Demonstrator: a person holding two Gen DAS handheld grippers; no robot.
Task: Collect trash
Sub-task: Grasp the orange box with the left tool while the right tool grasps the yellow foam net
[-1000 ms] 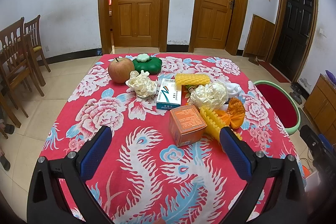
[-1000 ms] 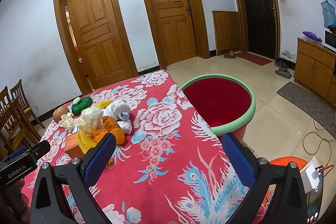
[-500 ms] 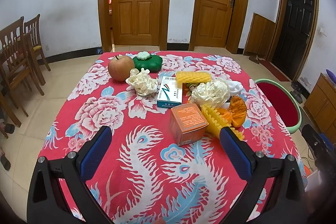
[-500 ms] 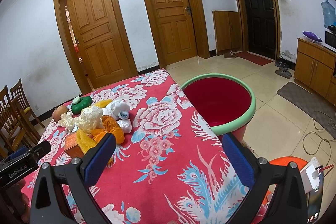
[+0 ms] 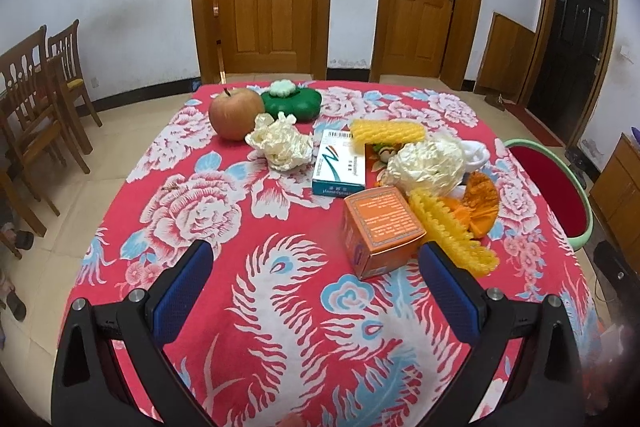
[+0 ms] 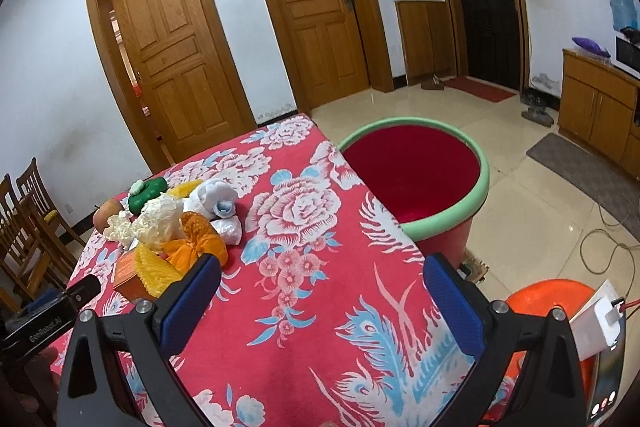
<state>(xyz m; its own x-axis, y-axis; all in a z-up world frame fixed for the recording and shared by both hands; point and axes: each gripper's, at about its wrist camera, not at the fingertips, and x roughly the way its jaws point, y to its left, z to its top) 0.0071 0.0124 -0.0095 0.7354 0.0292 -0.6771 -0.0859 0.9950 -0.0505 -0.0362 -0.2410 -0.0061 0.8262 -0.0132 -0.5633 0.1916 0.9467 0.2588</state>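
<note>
On the red floral table (image 5: 280, 307) lie an orange box (image 5: 378, 229), a white-and-teal box (image 5: 340, 167), two crumpled cream wrappers (image 5: 282, 145) (image 5: 428, 163), yellow foam nets (image 5: 452, 231) (image 5: 386, 133), an orange wrapper (image 5: 478, 201), an apple (image 5: 234, 113) and a green toy (image 5: 292, 101). My left gripper (image 5: 316, 269) is open and empty, just short of the orange box. My right gripper (image 6: 320, 287) is open and empty above the table (image 6: 304, 267); the trash pile (image 6: 180, 227) lies to its left and the red bin with a green rim (image 6: 416, 175) ahead right.
Wooden chairs (image 5: 36, 107) stand left of the table. The bin (image 5: 556, 191) stands off the table's right edge. An orange basin (image 6: 548, 303) and a phone (image 6: 604, 315) sit low right. Wooden doors line the far wall; a cabinet (image 6: 596, 107) stands at right.
The left gripper has moved slightly forward and lower toward the pile; the objects appear a little nearer. The right gripper has barely moved.
</note>
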